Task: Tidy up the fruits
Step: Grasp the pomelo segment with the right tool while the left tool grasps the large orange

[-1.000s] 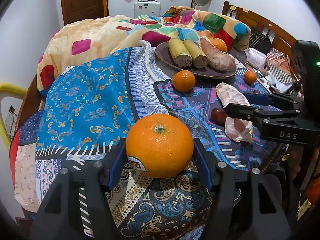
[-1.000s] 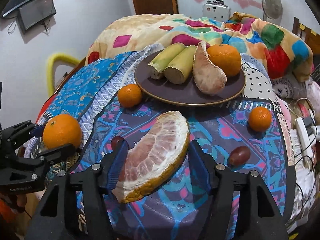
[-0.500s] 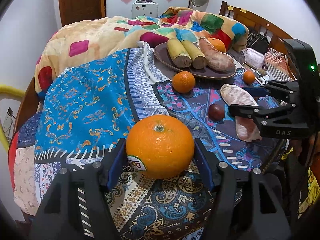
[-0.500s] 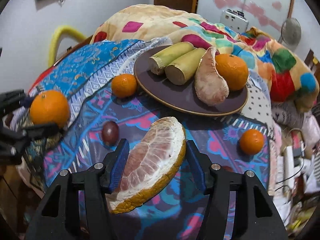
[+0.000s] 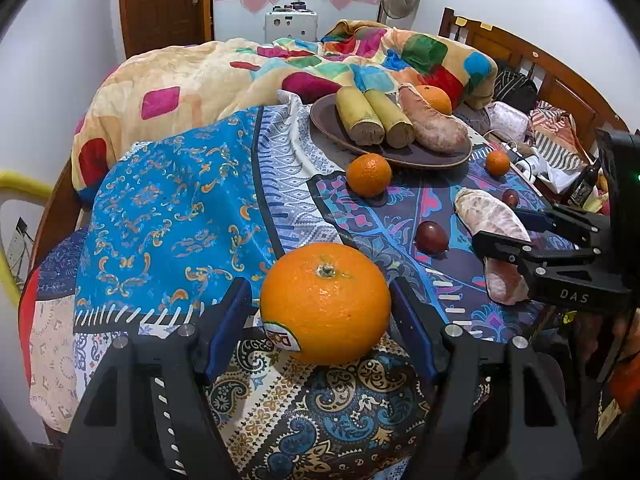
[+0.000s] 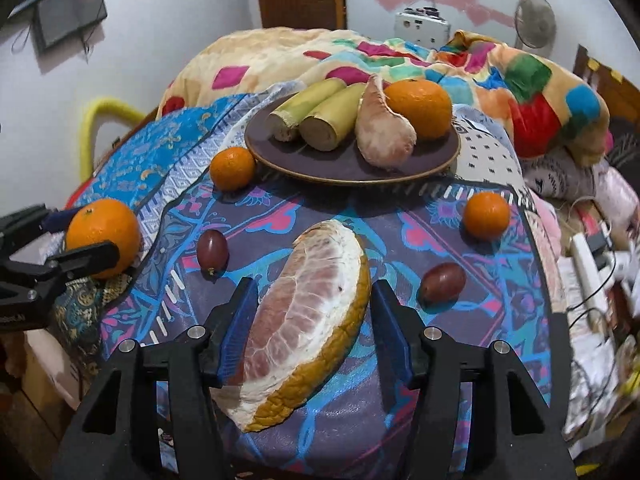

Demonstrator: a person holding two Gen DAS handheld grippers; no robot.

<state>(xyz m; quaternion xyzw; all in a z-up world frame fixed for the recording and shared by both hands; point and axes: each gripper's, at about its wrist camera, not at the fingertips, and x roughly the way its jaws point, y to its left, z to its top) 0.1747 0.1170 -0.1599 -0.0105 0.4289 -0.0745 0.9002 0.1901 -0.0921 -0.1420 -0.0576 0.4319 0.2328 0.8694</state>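
Observation:
My left gripper (image 5: 324, 316) is shut on a large orange (image 5: 325, 303) with a sticker, just above the patterned cloth. My right gripper (image 6: 311, 322) is shut on a pomelo wedge (image 6: 308, 320), peel side right. In the left wrist view the right gripper (image 5: 524, 236) and its wedge (image 5: 490, 220) show at the right. The dark plate (image 6: 352, 168) holds two cut banana pieces (image 6: 320, 114), a peeled pomelo segment (image 6: 382, 128) and an orange (image 6: 418, 108).
Two small tangerines (image 6: 233, 168) (image 6: 486, 215) and two dark plum-like fruits (image 6: 212, 249) (image 6: 443, 282) lie on the cloth near the plate. A colourful quilt (image 6: 520, 80) is heaped behind. Cables and a power strip (image 6: 588, 268) lie at the right edge.
Both grippers have kept their hold. The right gripper with the wedge has shifted and turned a little over the cloth; the left has barely moved.

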